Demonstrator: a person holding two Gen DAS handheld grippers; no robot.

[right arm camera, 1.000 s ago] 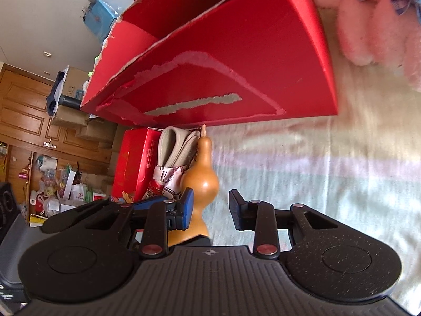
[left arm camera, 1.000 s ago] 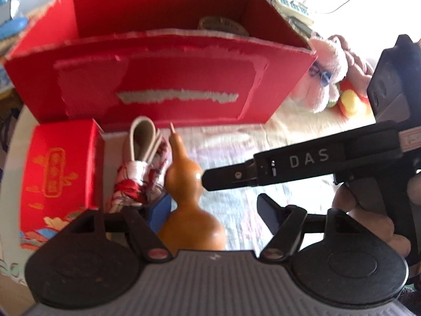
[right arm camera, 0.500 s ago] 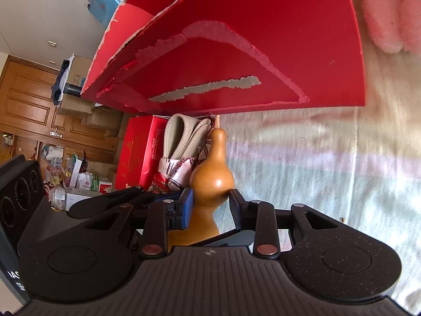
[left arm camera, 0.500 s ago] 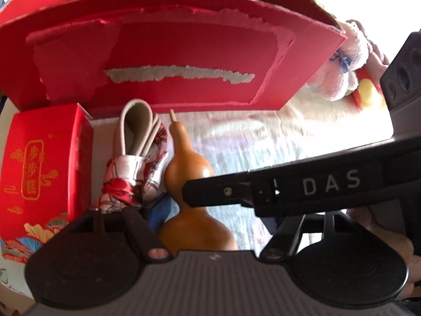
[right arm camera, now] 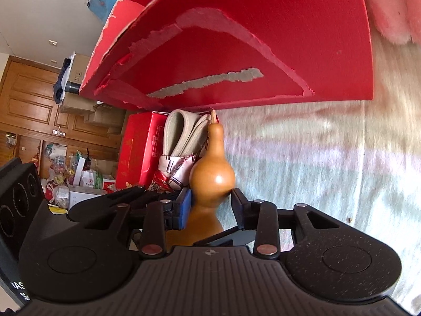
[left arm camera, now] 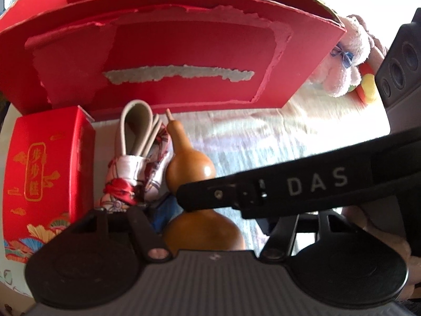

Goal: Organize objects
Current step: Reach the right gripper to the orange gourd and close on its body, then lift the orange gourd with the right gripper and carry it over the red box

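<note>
Orange-brown gourd point(right arm camera: 212, 176) stands beside folded slippers point(right arm camera: 181, 142) on the blanket point(right arm camera: 315, 171), its waist pinched by the right gripper point(right arm camera: 210, 205); the left gripper's point(left arm camera: 210, 226) state cannot be told.

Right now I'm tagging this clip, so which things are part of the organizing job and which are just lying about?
In the job:
gourd, between the right tongs
big red box
small red box
patterned slippers

Lying about:
pink plush toy
striped cloth
</note>
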